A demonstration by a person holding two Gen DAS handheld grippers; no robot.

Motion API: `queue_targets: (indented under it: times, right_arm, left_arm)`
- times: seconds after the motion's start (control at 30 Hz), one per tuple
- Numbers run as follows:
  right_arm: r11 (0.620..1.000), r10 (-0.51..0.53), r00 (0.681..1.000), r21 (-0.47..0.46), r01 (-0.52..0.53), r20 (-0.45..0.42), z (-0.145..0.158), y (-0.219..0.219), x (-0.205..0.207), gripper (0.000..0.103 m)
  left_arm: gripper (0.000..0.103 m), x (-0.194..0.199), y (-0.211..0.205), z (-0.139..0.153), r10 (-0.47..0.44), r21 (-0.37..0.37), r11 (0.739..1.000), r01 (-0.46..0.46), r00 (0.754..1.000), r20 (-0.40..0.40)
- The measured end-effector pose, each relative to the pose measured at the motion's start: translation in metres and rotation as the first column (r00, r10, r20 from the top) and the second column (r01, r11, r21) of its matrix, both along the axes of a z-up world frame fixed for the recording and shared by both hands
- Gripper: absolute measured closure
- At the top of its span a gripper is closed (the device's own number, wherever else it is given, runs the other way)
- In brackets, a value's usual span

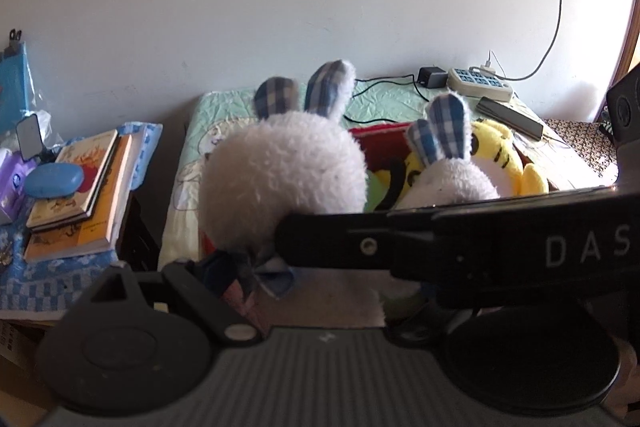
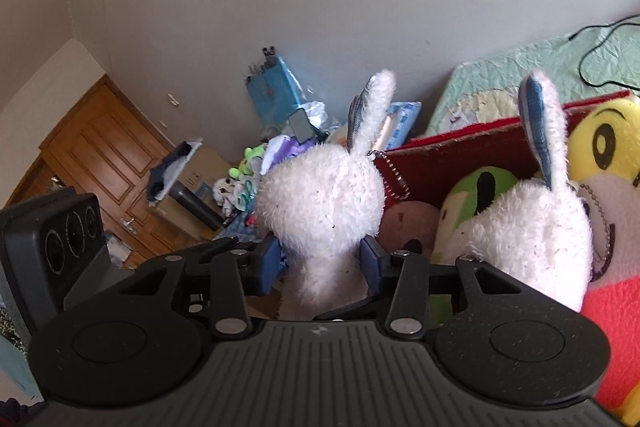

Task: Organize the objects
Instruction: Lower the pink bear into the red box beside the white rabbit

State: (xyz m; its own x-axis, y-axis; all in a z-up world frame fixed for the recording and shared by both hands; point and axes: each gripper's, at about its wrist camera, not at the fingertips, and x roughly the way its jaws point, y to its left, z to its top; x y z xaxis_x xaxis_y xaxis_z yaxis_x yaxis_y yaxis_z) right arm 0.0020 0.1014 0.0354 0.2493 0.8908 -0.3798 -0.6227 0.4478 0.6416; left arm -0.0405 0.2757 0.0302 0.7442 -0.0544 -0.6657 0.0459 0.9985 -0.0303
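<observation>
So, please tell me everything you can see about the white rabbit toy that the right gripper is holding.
The white rabbit toy is a fluffy plush with a round head and two upright ears lined with blue checked fabric. We see it from behind, so its face is hidden. A blue checked bow sits at its neck. The right gripper pinches its neck between blue pads. It is upright, just outside the red box, beside a second, similar rabbit.
</observation>
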Motion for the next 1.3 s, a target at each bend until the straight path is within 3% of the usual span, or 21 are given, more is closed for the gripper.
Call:
queue_targets:
  times: [0.17,0.27,0.33,0.5,1.03,1.3]
  right_arm:
    - [0.992,-0.049,0.999,-0.114,0.049,0.002,0.002,0.002,-0.002,0.06]
    - [0.967,-0.097,0.995,-0.237,0.098,0.016,0.002,0.011,-0.002,0.069]
    - [0.957,-0.086,0.996,-0.276,0.092,0.034,0.001,0.016,-0.003,0.069]
    - [0.961,-0.082,0.996,-0.264,0.085,0.022,-0.002,0.012,0.0,0.069]
    - [0.965,-0.2,0.972,-0.197,0.174,-0.12,-0.008,-0.015,-0.007,0.068]
    - [0.96,-0.253,0.959,-0.159,0.232,-0.126,-0.004,-0.039,-0.02,0.067]
  left_arm:
    - [0.015,-0.001,-0.008,-0.011,-0.038,0.0,0.999,0.038,0.999,-0.037]
    - [0.018,-0.002,-0.01,-0.016,-0.036,0.016,0.999,0.037,0.998,-0.047]
    - [0.018,-0.004,-0.009,-0.016,-0.032,0.029,0.999,0.034,0.998,-0.046]
    - [0.011,-0.008,-0.004,-0.015,-0.014,0.035,0.999,0.015,0.999,-0.042]
    - [0.011,-0.01,-0.021,-0.011,0.009,0.11,0.994,0.002,0.995,-0.099]
    - [0.011,-0.011,-0.042,0.001,0.038,0.173,0.985,-0.016,0.991,-0.127]
